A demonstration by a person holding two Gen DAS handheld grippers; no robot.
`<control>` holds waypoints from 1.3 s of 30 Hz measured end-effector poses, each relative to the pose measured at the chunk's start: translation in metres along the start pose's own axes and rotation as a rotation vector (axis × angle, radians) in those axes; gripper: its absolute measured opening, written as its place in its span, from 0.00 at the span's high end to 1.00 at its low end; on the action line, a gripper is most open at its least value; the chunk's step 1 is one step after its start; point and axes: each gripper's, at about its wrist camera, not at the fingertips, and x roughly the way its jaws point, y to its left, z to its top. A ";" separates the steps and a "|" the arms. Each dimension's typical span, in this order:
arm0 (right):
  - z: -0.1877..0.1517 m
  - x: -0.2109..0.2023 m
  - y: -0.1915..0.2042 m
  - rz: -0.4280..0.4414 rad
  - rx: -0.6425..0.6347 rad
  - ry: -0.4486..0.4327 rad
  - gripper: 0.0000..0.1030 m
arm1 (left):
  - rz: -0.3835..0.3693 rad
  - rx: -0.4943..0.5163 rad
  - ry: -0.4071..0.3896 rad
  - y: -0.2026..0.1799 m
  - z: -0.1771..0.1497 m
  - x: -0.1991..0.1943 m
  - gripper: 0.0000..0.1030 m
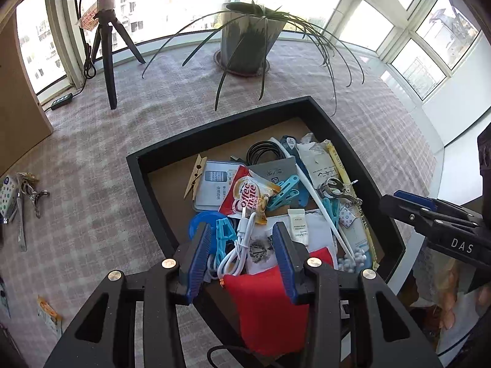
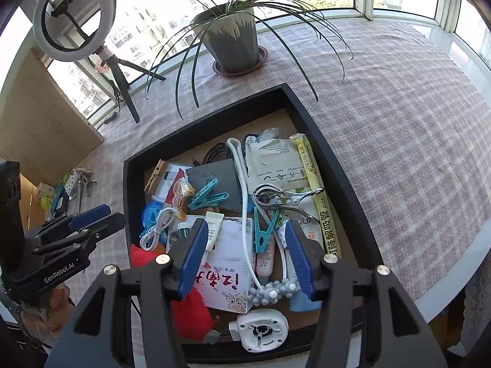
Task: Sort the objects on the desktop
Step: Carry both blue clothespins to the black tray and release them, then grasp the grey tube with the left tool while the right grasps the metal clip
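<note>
In the left wrist view, the left gripper (image 1: 242, 256) hangs over the near end of the black tray (image 1: 159, 211). Its jaws are spread apart and hold nothing. Under them lies a white cable (image 1: 242, 239), curled in a loose bunch, with a red cloth (image 1: 267, 303) just nearer than it at the tray's near edge. A red and white coffee packet (image 1: 248, 196) lies further into the tray. The right gripper (image 1: 429, 211) shows beside the tray's right side; its jaws look closed up and empty. A few small things lie on the checked cloth (image 1: 92, 153), well left of the tray.

In the right wrist view, the right gripper (image 2: 245, 254) hovers above the tray (image 2: 331, 159), jaws wide, gripping nothing. A white box with red writing (image 2: 227, 276) and a blue peg (image 2: 264, 230) lie below it. A metal clip (image 2: 282, 197) sits near the tray's middle.

The cable is probably light and floppy, so pinching the thick bunch should work best. The box looks stiff; grab its edges.
</note>
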 end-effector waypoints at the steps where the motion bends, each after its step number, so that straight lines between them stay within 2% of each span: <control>1: 0.000 0.002 0.006 0.006 -0.010 0.003 0.46 | 0.006 -0.010 -0.002 0.006 -0.002 -0.002 0.62; 11: 0.001 0.029 0.082 0.068 -0.128 0.054 0.42 | 0.081 -0.154 -0.012 0.088 -0.037 -0.029 0.63; 18: 0.000 0.049 0.155 0.116 -0.215 0.086 0.42 | 0.135 -0.282 -0.009 0.165 -0.082 -0.052 0.63; 25: 0.001 0.065 0.231 0.149 -0.296 0.093 0.42 | 0.192 -0.394 -0.016 0.243 -0.110 -0.072 0.64; 29: 0.005 0.076 0.273 0.168 -0.342 0.102 0.42 | 0.211 -0.468 -0.014 0.285 -0.114 -0.077 0.70; 32: 0.011 0.085 0.306 0.178 -0.399 0.104 0.42 | 0.208 -0.510 -0.013 0.310 -0.113 -0.075 0.70; 39: 0.028 0.124 0.362 0.181 -0.492 0.150 0.42 | 0.215 -0.528 0.001 0.335 -0.097 -0.056 0.70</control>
